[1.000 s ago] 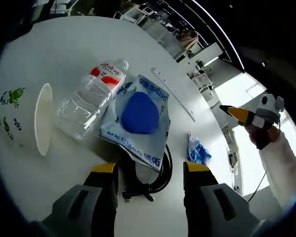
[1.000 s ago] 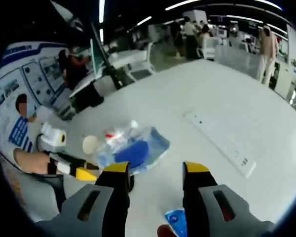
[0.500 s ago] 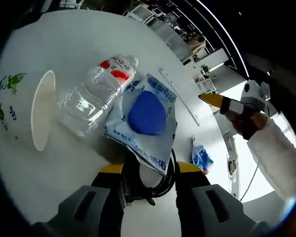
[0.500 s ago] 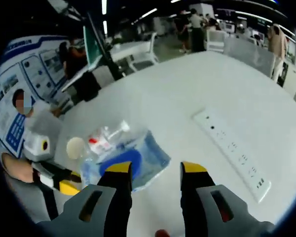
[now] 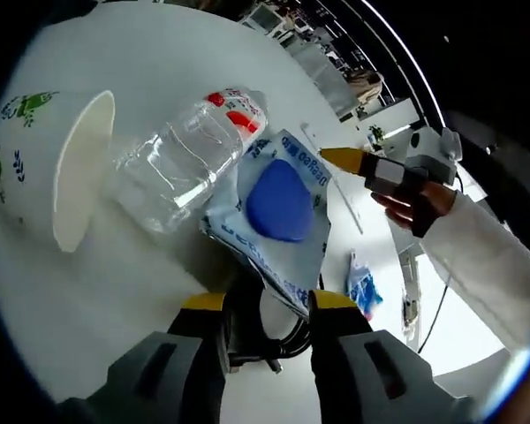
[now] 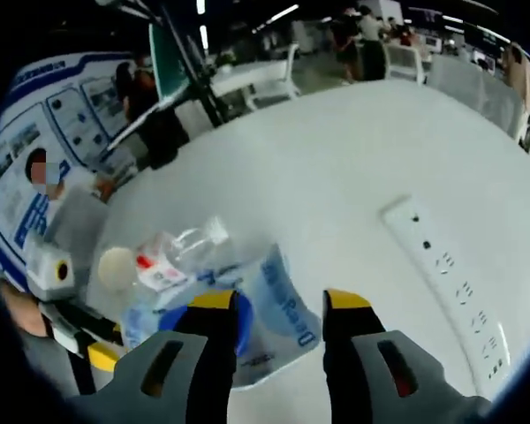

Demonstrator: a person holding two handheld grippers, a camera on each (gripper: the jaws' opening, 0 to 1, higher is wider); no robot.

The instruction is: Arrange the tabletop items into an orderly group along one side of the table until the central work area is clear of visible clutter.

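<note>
Left gripper view, nearest first: the left hand-held gripper (image 5: pixel 258 302) has grey jaws with yellow tips, standing apart with nothing between them. Just past the tips lies a coil of black cable (image 5: pixel 278 329), glossy and round in section, partly under the lower corner of a plastic pouch (image 5: pixel 278 221). The pouch is a flat, crinkly, translucent film with blue print, and a smooth rounded blue item (image 5: pixel 280 200) shows through it. Touching the pouch's left edge lies a clear plastic bottle (image 5: pixel 185 163) on its side, ribbed, with a red and white label near the neck. Left of the bottle a white paper cup (image 5: pixel 44 172) lies on its side, mouth toward the bottle, with green print on its wall. All rest on a smooth white desk (image 5: pixel 115 327). Further right lies a small blue wrapper (image 5: pixel 362 290), apart from the pouch. The right hand-held gripper reaches over the pouch's far side.

Right gripper view: the right hand-held gripper (image 6: pixel 281 301) has its jaws apart and empty, hovering over the pouch (image 6: pixel 274 309). Beyond it lie the bottle (image 6: pixel 172 256) and the cup (image 6: pixel 115 268). To the right a long white power strip (image 6: pixel 459 291) lies flat on the desk (image 6: pixel 336 168).
</note>
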